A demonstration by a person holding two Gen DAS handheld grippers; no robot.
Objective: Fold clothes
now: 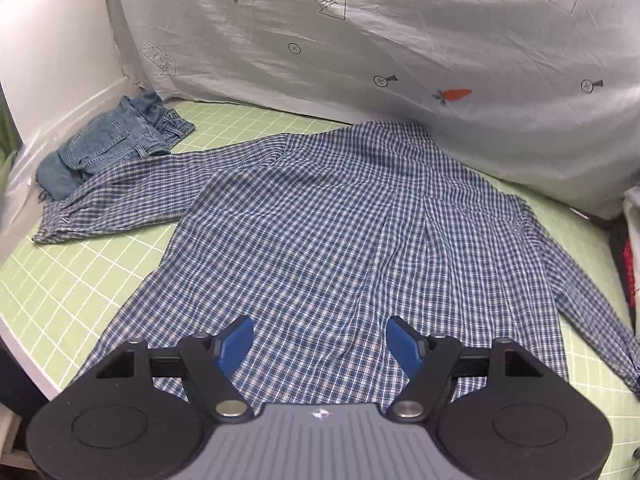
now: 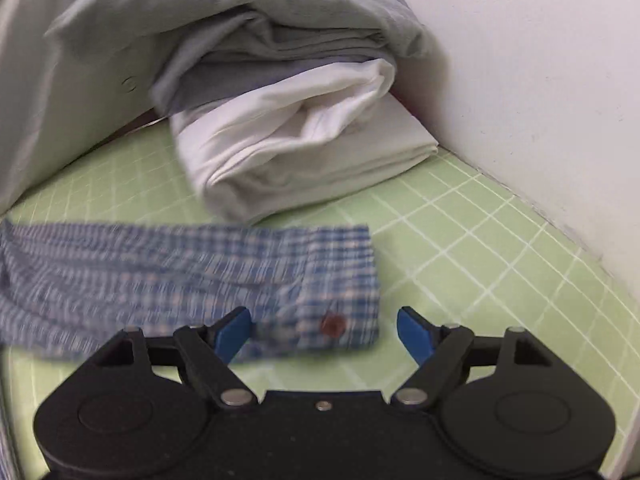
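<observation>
Green gridded matting (image 1: 80, 280) covers the table. Low in each frame, the left gripper (image 1: 320, 344) and right gripper (image 2: 324, 332) both gape wide, holding nothing. One checked shirt (image 1: 340, 220) lies spread flat at centre, sleeves out, one cuff (image 2: 332, 308) just ahead of the right gripper; it wants folding. Farther off, one pair of jeans (image 1: 108, 144) sits bunched at upper left, and one stack of pale folded linens (image 2: 288, 128) at upper centre.
</observation>
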